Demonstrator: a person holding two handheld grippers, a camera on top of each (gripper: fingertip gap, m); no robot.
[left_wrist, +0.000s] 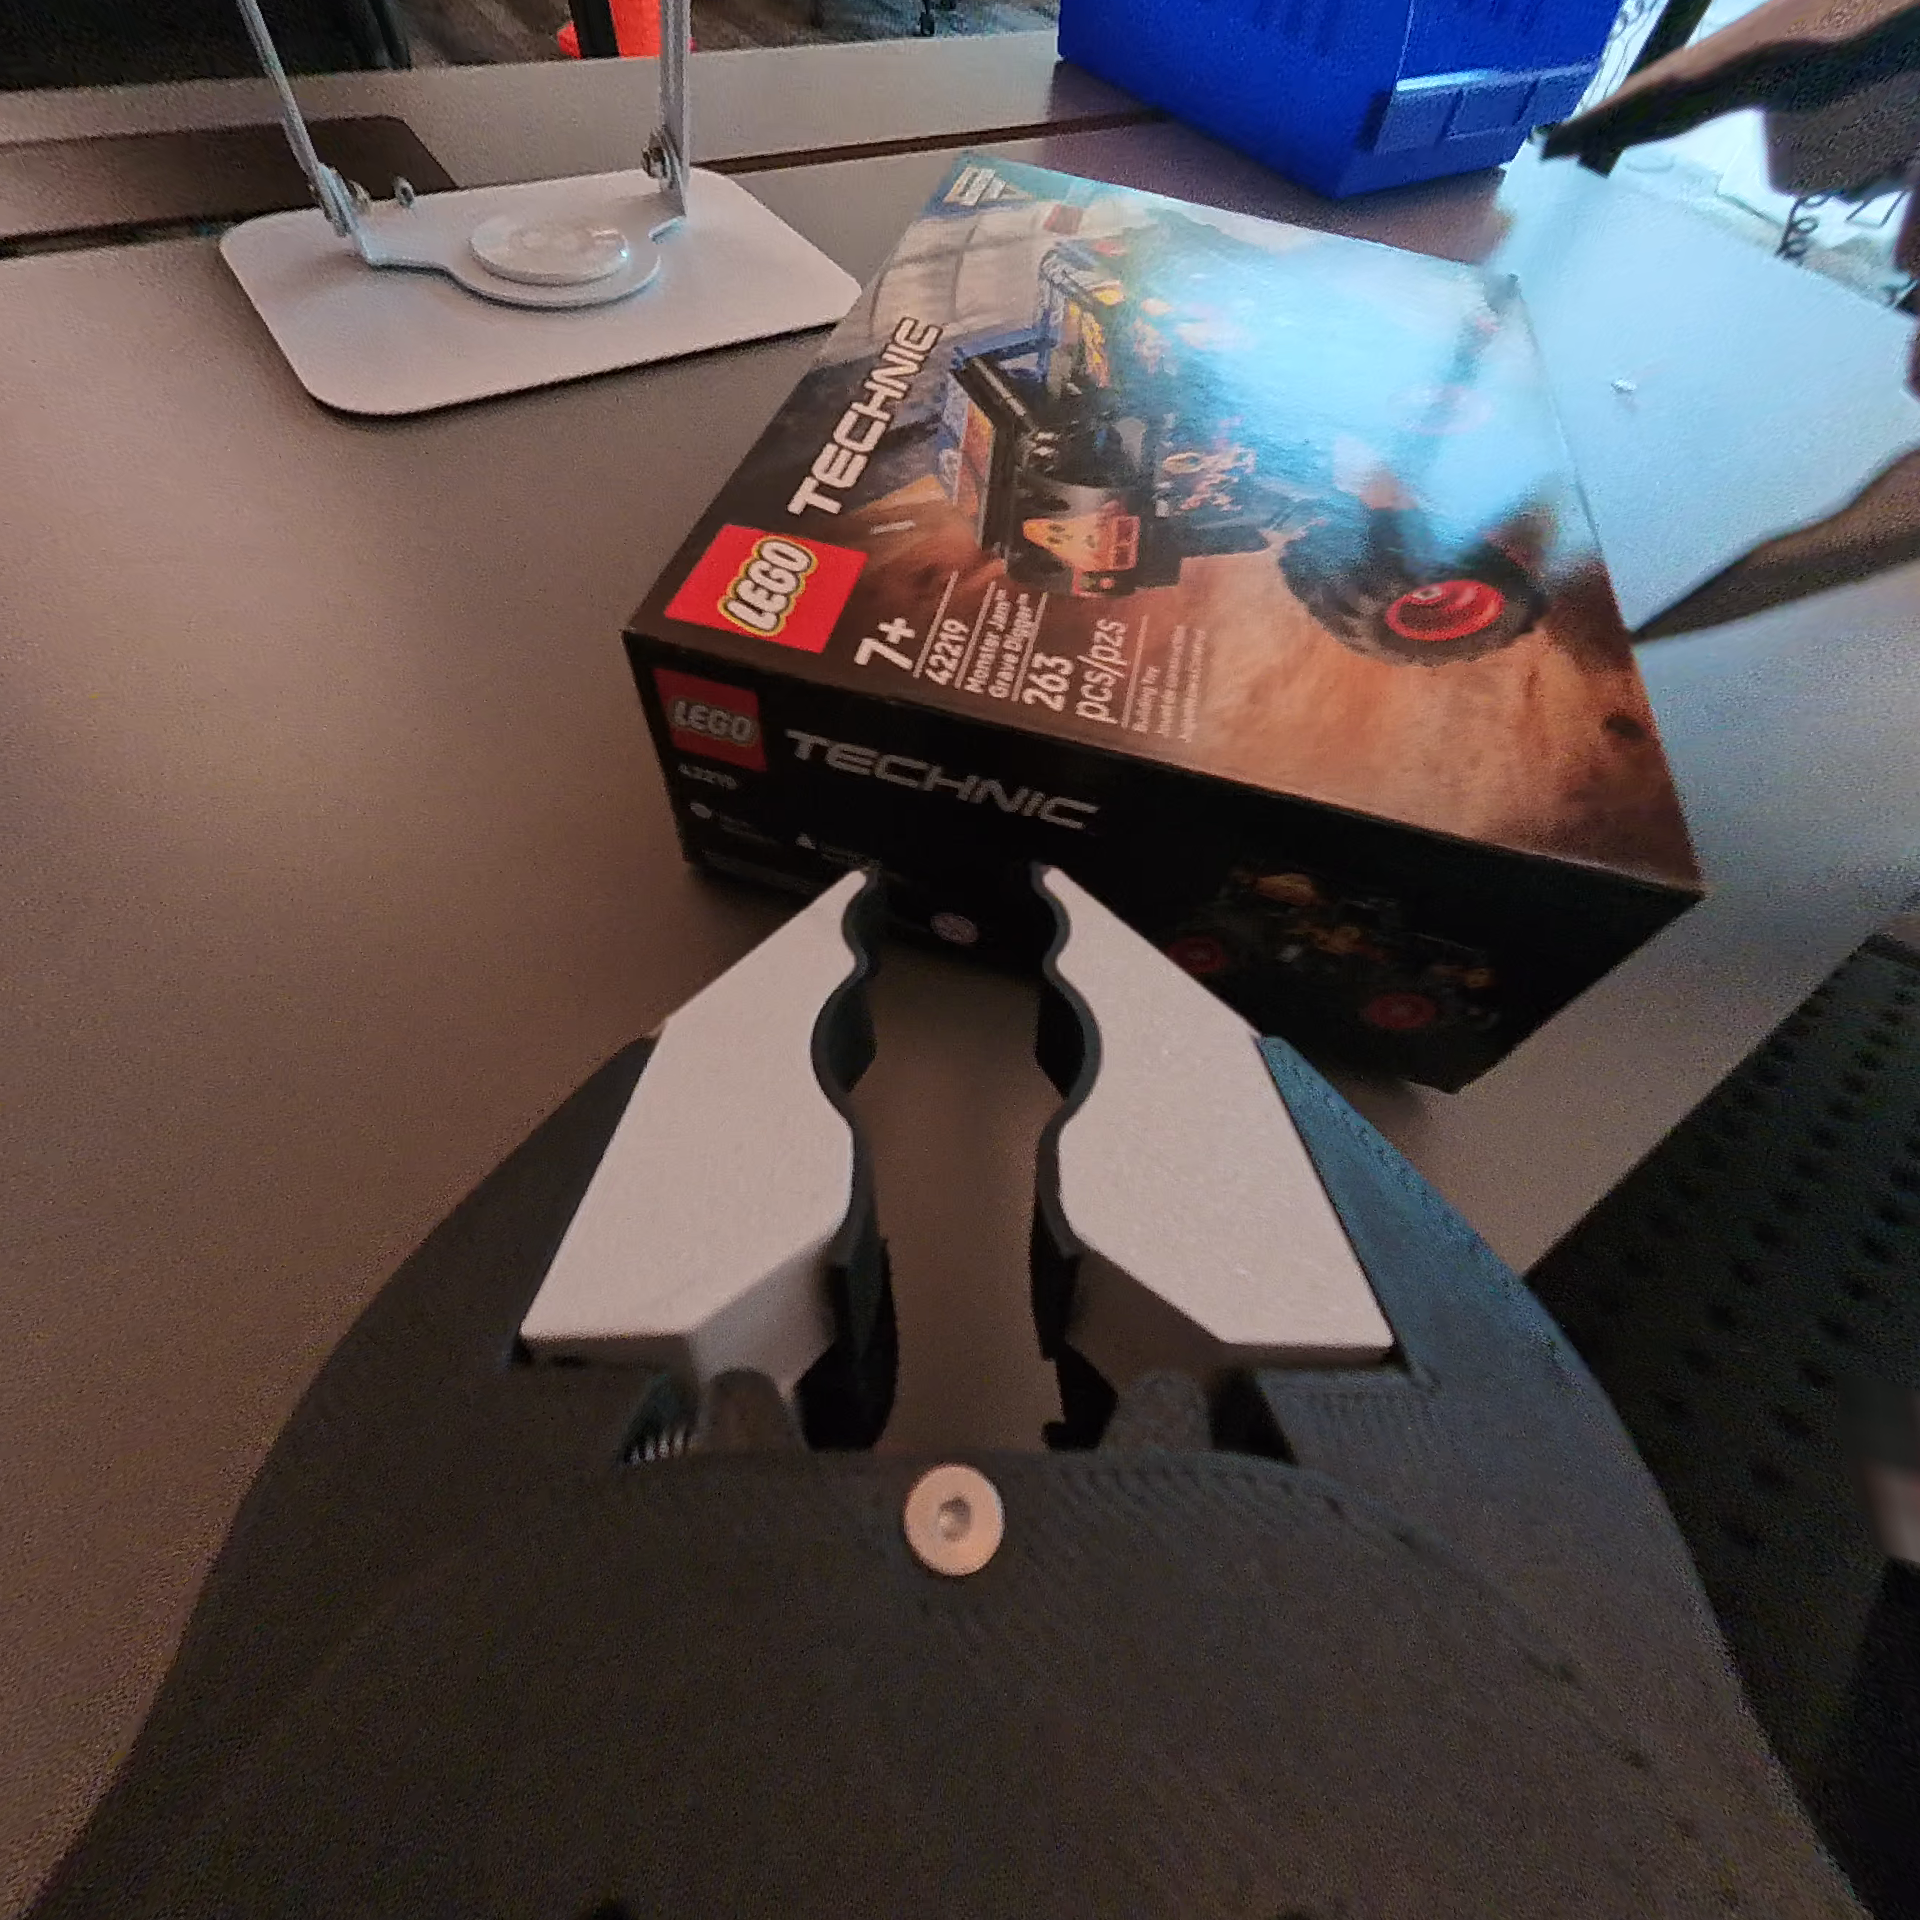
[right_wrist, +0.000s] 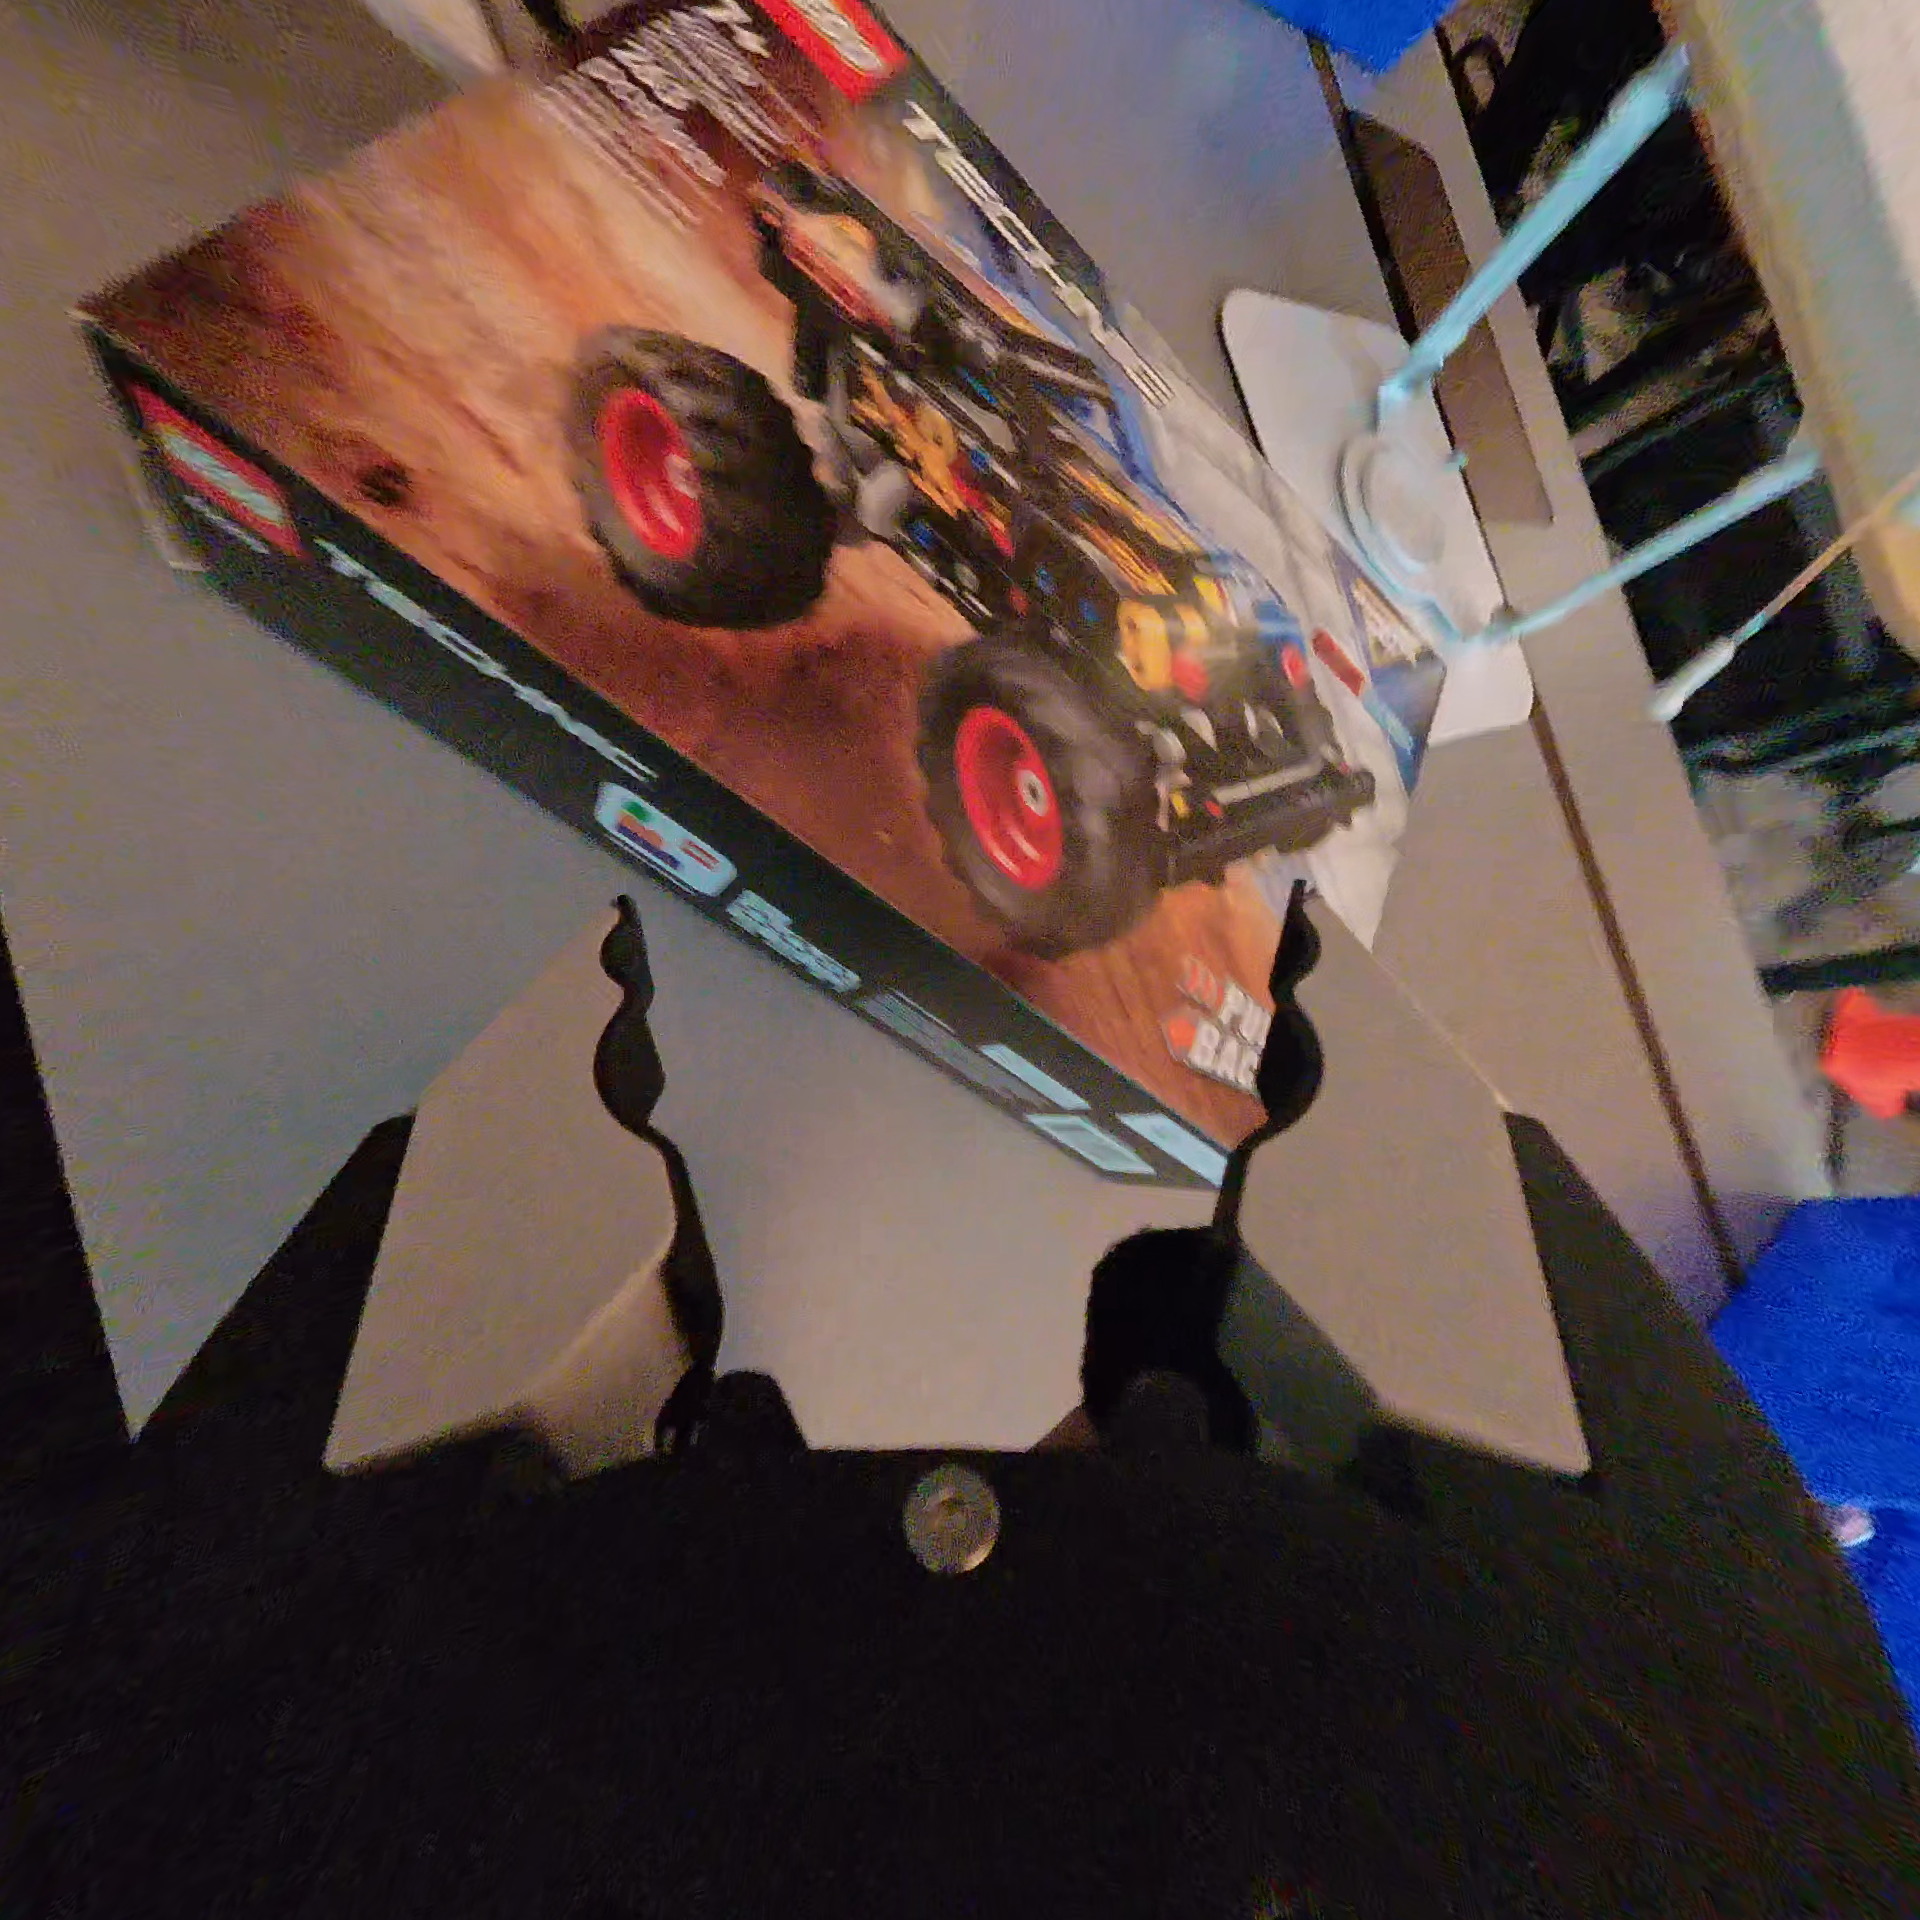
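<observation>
A toy building-set box (left_wrist: 1143, 582) with a monster truck picture lies flat on the grey table (left_wrist: 312, 779). My left gripper (left_wrist: 956, 894) is partly open and empty, its fingertips just short of the box's near black side. In the right wrist view the same box (right_wrist: 727, 582) lies slanted ahead. My right gripper (right_wrist: 956, 914) is wide open and empty, low over the table, with the box's long black edge between its fingertips and its right finger (right_wrist: 1351, 1143) overlapping the box's near corner. The other gripper shows blurred at the upper right (left_wrist: 1745, 312) of the left wrist view.
A white monitor-stand base (left_wrist: 540, 291) with metal legs stands on the table behind the box; it also shows in the right wrist view (right_wrist: 1382, 499). A blue bin (left_wrist: 1340, 83) sits at the far right. A black perforated surface (left_wrist: 1766, 1351) lies off the table's right edge.
</observation>
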